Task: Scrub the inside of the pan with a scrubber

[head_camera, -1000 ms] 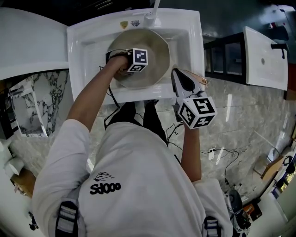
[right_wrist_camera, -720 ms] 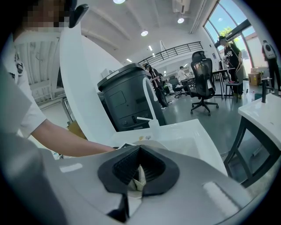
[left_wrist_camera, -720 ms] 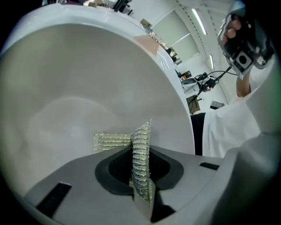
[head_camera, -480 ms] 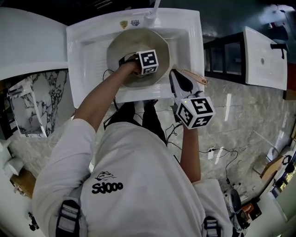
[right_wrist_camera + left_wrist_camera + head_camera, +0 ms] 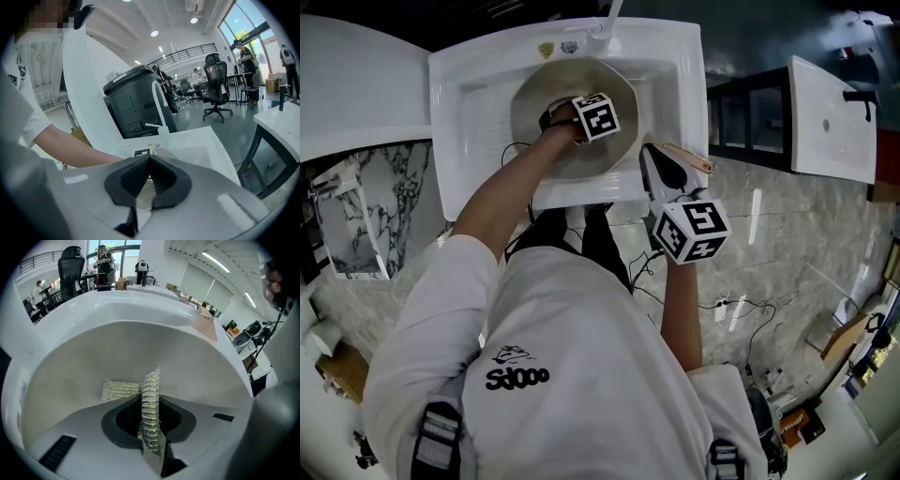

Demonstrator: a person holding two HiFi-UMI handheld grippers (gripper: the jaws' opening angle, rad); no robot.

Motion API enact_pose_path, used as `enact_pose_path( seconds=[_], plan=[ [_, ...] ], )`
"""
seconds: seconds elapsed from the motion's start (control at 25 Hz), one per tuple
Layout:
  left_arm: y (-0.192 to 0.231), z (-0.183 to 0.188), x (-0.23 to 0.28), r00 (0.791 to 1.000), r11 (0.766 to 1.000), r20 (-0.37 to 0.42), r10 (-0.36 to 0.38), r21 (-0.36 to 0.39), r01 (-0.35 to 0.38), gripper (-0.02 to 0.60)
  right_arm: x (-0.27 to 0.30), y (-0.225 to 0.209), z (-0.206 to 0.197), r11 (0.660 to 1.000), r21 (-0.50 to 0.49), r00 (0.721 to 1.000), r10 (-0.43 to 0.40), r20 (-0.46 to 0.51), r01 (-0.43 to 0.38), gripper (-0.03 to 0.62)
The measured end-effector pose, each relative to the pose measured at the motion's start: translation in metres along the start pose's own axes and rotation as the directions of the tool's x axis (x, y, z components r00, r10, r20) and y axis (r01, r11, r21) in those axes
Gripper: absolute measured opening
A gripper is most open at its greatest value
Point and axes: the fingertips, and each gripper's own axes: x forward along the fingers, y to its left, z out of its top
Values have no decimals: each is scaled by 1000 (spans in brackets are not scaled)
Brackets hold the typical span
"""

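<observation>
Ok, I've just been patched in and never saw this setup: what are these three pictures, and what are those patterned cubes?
No robot here: a person holds a hand tool with tongs in each hand; each patterned cube is part of its tool. The head view looks down from the person's head; the other two come from cameras riding on each tool, looking along its tongs. A pale pan sits in a white sink. The left gripper is inside the pan, tongs shut on a silvery mesh scrubber. The right gripper has its tongs closed beside the pan's handle; whether they pinch it isn't clear.
</observation>
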Motion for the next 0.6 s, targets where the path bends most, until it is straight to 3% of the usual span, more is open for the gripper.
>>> enact_pose_path(
  seconds=[0.12, 0.36, 0.6],
  plan=[
    [11, -4, -1, 999, 999, -12, 36, -25, -36, 63, 0, 1, 2, 1000, -5, 1000, 4, -1, -4, 9],
    [33, -17, -8, 999, 984, -14, 36, -173, -38, 63, 2, 1, 5, 1000, -14, 1000, 13, -2, -13, 9],
    [32, -43, -16, 995, 985, -88, 36, -166, -50, 63, 3, 8, 2, 999, -21, 999, 32, -8, -32, 9]
  ],
)
